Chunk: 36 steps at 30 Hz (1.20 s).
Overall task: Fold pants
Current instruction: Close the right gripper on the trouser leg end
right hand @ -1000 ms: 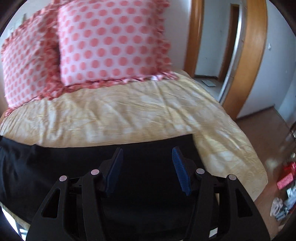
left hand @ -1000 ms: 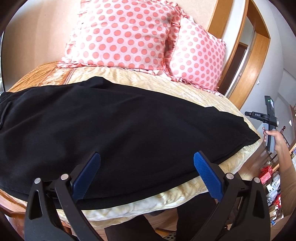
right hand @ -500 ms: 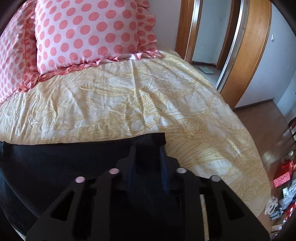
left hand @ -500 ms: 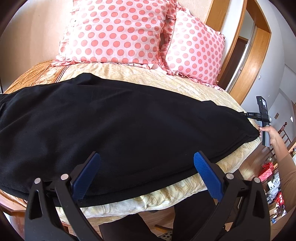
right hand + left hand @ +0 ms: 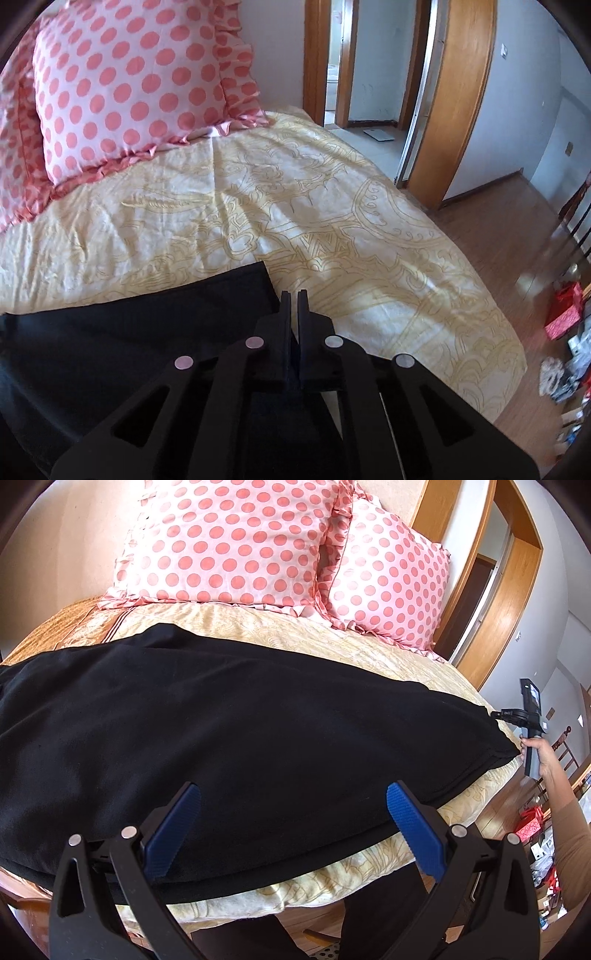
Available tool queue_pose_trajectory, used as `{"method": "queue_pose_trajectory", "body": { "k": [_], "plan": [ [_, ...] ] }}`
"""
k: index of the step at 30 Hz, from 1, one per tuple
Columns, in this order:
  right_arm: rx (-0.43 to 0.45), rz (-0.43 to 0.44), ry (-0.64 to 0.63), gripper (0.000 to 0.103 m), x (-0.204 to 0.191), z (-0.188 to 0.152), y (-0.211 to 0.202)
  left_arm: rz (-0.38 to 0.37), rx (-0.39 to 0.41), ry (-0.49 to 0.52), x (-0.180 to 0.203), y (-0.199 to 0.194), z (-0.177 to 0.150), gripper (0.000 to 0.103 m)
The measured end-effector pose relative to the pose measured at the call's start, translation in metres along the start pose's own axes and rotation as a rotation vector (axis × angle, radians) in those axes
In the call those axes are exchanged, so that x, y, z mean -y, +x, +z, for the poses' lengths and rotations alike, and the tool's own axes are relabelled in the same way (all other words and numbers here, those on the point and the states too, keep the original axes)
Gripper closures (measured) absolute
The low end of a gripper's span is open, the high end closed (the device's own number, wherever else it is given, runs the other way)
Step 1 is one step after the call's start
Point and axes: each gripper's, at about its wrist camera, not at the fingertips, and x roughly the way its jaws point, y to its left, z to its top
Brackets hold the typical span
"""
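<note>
Two grippers work over black pants (image 5: 240, 731) spread flat across the yellow bedspread (image 5: 295, 206).

Nearest me, the left gripper (image 5: 293, 823) hangs above the near edge of the pants with its blue pads (image 5: 171, 834) spread wide and nothing between them. At the far right hem, the right gripper (image 5: 294, 299) is closing its jaws at the corner of the dark cloth, the fingers nearly together; whether cloth is pinched between them I cannot tell. Behind, two pink polka-dot pillows (image 5: 236, 542) lean at the head of the bed.
</note>
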Motion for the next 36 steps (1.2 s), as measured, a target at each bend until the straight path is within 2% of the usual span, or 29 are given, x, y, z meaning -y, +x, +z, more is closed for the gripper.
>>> {"method": "queue_pose_trajectory", "body": {
  "k": [1, 2, 3, 4, 8, 11, 15, 19, 28, 34, 36],
  "plan": [
    [0.014, 0.026, 0.032, 0.081, 0.006, -0.004, -0.01, -0.001, 0.001, -0.001, -0.001, 0.0, 0.0, 0.002],
    [0.02, 0.052, 0.066, 0.058, 0.011, -0.009, -0.021, -0.003, 0.002, 0.001, -0.001, -0.001, 0.0, 0.002],
    [0.027, 0.074, 0.095, 0.053, 0.015, -0.016, -0.032, -0.006, 0.003, 0.003, -0.001, -0.001, -0.001, 0.002],
    [0.034, 0.093, 0.107, 0.053, 0.018, -0.025, -0.044, -0.009, 0.003, 0.007, -0.001, -0.001, -0.001, 0.002],
    [0.006, 0.1, 0.152, 0.058, 0.027, -0.058, -0.071, -0.029, 0.005, 0.026, 0.0, -0.001, -0.002, 0.002],
    [-0.01, 0.097, 0.226, 0.058, 0.037, -0.08, -0.083, -0.047, 0.006, 0.043, 0.001, 0.0, -0.003, 0.002],
    [-0.059, 0.105, 0.327, 0.058, 0.052, -0.099, -0.079, -0.072, 0.004, 0.055, 0.002, -0.001, -0.005, 0.002],
    [-0.062, 0.164, 0.382, 0.059, 0.056, -0.105, -0.07, -0.075, 0.005, 0.058, 0.001, -0.002, -0.007, 0.002],
    [-0.037, 0.222, 0.42, 0.059, 0.053, -0.101, -0.062, -0.061, 0.003, 0.038, -0.004, -0.005, -0.009, 0.002],
    [-0.002, 0.271, 0.441, 0.087, 0.054, -0.101, -0.055, -0.053, 0.004, 0.047, -0.002, -0.004, -0.007, 0.002],
    [0.022, 0.276, 0.444, 0.088, 0.054, -0.098, -0.055, -0.05, 0.004, 0.042, -0.003, -0.005, -0.006, 0.002]
  ]
}}
